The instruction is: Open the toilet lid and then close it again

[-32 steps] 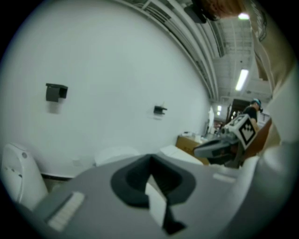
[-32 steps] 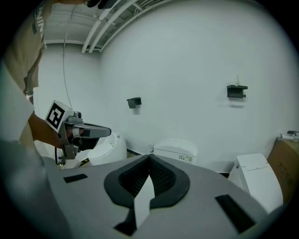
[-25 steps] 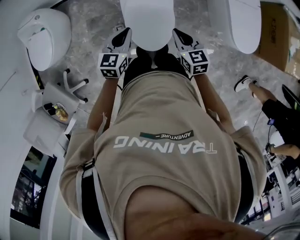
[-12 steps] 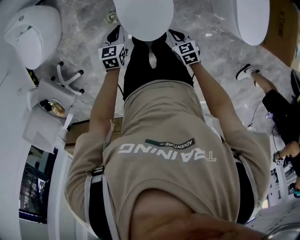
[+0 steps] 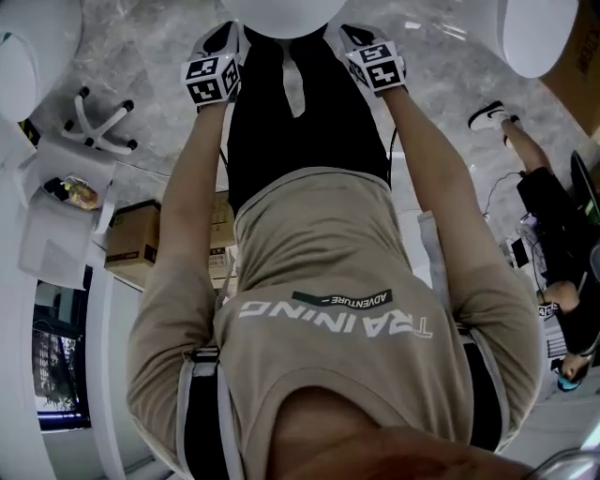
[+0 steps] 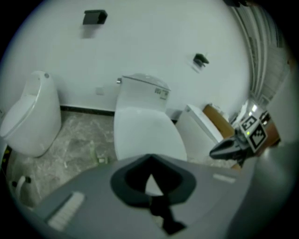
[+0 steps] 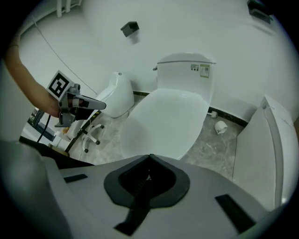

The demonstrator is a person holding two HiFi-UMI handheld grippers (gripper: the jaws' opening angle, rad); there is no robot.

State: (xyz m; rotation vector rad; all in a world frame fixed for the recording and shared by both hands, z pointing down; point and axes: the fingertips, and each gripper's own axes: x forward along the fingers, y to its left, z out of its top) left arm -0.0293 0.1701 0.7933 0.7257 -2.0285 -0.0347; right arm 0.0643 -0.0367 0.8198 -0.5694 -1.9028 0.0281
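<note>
1. In the head view the toilet lid point(image 5: 281, 11) is cut off by the top edge; only its front curve shows.
2. The person's torso point(image 5: 328, 281) hides most of the floor point(image 5: 141, 56) in front of the toilet.
3. Whether the left hand-held gripper point(image 5: 225, 36) or the right hand-held gripper point(image 5: 345, 36) touches the lid cannot be told.
4. In both gripper views each gripper's own grey body, blurred, covers the lid's front edge.
5. The labels point(image 7: 198, 68) on the cistern point(image 7: 182, 79) are too small to read.
6. The neighbouring toilet point(image 7: 266, 149) is cut by the picture's right rim.
7. A small white thing point(image 7: 219, 126) on the floor is too small to identify.
8. A second person point(image 5: 553, 225) is cut off at the head view's right edge.
</note>
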